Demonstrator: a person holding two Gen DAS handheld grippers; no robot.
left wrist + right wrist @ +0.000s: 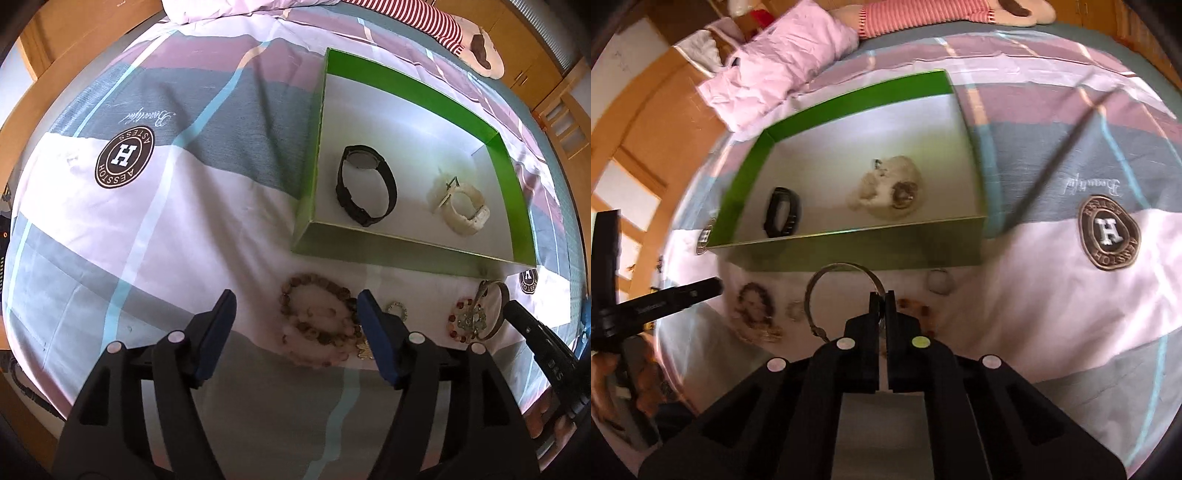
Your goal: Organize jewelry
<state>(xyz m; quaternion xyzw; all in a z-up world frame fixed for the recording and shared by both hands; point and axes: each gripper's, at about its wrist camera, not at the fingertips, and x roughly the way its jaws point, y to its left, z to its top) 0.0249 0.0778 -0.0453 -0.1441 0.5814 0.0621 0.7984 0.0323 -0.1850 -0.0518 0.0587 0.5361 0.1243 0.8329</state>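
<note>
A pink, grey and mauve patchwork quilt covers the bed. On it sits a shallow green cardboard box holding a black strap watch and a cream bracelet. Just before the box, the right gripper pinches a thin metal bangle; the left gripper gapes wide beside a brown beaded bracelet.

I'm looking into a home bedroom: a bed with patchwork bedding, a pink pillow upper left, wooden cabinets upper right.

Tray far half bare; black watch, white watch fill near half; near wall blocks.
</note>
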